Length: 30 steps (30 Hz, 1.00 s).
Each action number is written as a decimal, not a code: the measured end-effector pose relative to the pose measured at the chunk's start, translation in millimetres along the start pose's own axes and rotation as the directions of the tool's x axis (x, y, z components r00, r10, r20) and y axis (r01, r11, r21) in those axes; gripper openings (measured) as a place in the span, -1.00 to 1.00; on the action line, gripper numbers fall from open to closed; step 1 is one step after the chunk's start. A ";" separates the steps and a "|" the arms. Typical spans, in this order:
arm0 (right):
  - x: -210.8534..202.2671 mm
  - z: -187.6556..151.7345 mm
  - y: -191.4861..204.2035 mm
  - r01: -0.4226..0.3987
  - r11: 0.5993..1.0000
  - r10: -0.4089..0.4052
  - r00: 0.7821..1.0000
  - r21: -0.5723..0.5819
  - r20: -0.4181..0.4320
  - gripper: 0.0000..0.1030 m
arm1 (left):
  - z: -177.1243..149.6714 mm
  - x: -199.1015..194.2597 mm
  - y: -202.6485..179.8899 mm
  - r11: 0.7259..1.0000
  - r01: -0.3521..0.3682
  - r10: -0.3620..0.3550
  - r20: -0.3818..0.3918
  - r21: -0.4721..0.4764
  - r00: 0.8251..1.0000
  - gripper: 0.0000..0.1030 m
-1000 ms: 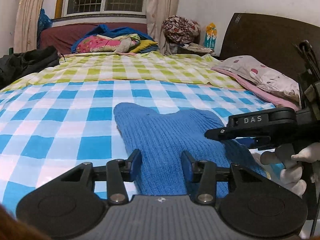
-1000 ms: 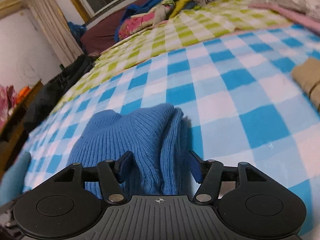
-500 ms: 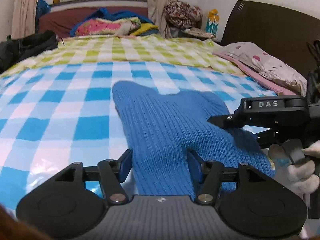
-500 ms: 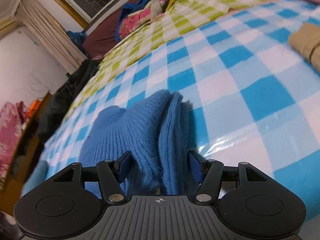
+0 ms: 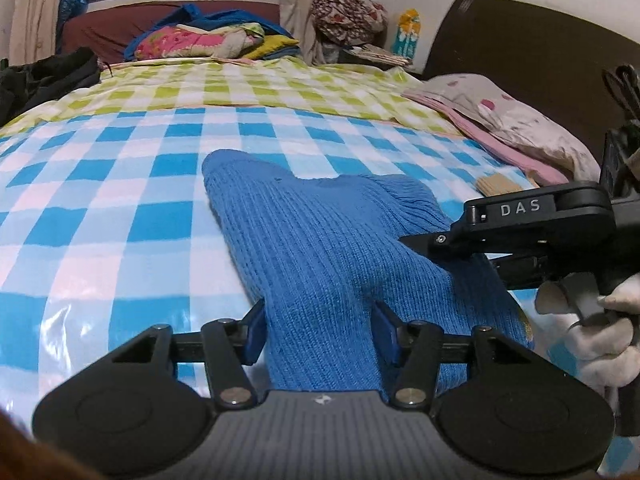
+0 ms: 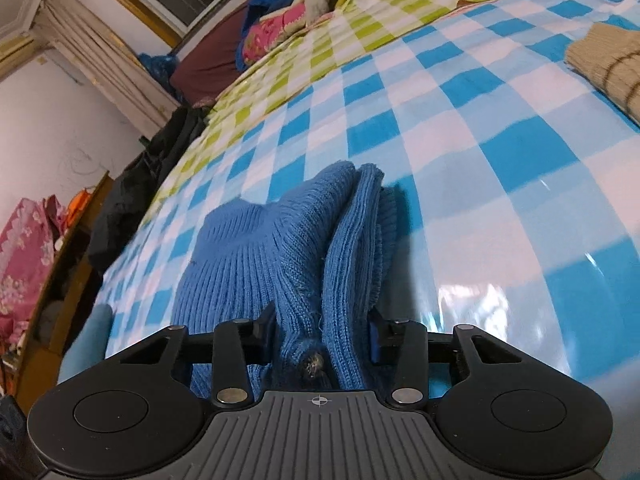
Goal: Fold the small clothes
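While the blue knit garment [image 5: 328, 248] lies on the checked bed [image 5: 120, 216], both the left gripper [image 5: 318, 330] and right gripper [image 6: 322, 334] are closing on its near edge; each should catch all layers evenly before lifting.

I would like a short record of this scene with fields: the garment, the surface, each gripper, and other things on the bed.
garment: blue knit garment, lying on the bed, its near edge bunched between the grippers
surface: blue-and-white checked sheet; a green checked sheet farther back
left gripper: jaws closing, knit between them
right gripper: jaws closing, thick folds of knit between them, pads at the fabric
hand: white-gloved hand holding the right gripper
other things: beige knit piece, spotted pillow, pile of clothes
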State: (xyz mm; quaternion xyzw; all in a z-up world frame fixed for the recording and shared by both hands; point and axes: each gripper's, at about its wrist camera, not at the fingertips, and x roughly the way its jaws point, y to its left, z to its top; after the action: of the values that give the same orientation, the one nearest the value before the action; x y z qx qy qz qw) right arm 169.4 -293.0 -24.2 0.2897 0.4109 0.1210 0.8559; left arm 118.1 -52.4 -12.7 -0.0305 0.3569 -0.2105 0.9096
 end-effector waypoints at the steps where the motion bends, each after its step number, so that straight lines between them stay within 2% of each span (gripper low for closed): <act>1: -5.0 -4.0 -0.5 0.003 1.000 -0.003 1.000 0.004 -0.008 -0.22 | -2.7 -2.8 -1.4 1.000 0.004 -0.004 -0.006 0.005 1.000 0.13; 5: -23.3 -21.3 -0.7 0.022 1.000 -0.021 0.999 0.016 -0.030 -0.22 | -13.4 -13.4 -8.7 1.000 0.012 -0.012 -0.027 0.024 1.000 0.13; 11: -38.6 -33.3 8.5 0.098 0.994 -0.098 0.995 -0.038 -0.017 -0.18 | -16.8 -20.5 -15.8 0.999 -0.007 0.008 -0.029 0.044 1.000 0.13; 16: -58.6 -32.6 32.0 0.203 0.968 -0.191 0.978 -0.146 0.088 -0.18 | -7.9 -28.1 -16.9 0.998 -0.036 0.036 0.008 0.058 0.999 0.13; 19: -68.8 -31.4 47.2 0.228 0.951 -0.198 0.967 -0.206 0.158 -0.18 | -1.2 -28.0 -18.7 0.997 -0.048 0.047 0.028 0.060 0.999 0.13; 22: -63.6 -31.5 59.9 0.238 0.934 -0.195 0.964 -0.265 0.180 -0.19 | 5.9 -27.4 -22.2 0.995 -0.068 0.064 0.055 0.075 0.996 0.13; 25: -44.2 -32.8 61.8 0.276 0.911 -0.234 0.958 -0.306 0.169 -0.22 | 10.5 -21.2 -24.4 0.992 -0.090 0.086 0.054 0.091 0.995 0.13; 27: -29.4 -33.0 53.2 0.312 0.902 -0.279 0.949 -0.297 0.147 -0.23 | 11.8 -15.3 -24.3 0.992 -0.092 0.089 0.037 0.091 0.995 0.14; 30: -25.5 -32.8 41.4 0.303 0.919 -0.276 0.951 -0.251 0.139 -0.26 | 11.3 -12.9 -25.5 0.991 -0.099 0.097 0.032 0.093 0.995 0.15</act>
State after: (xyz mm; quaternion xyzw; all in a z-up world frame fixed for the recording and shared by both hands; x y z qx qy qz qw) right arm 129.2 -258.1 0.4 0.1122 0.3853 0.0330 0.9153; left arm 107.9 -71.5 9.1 0.0270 0.3351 -0.1817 0.9241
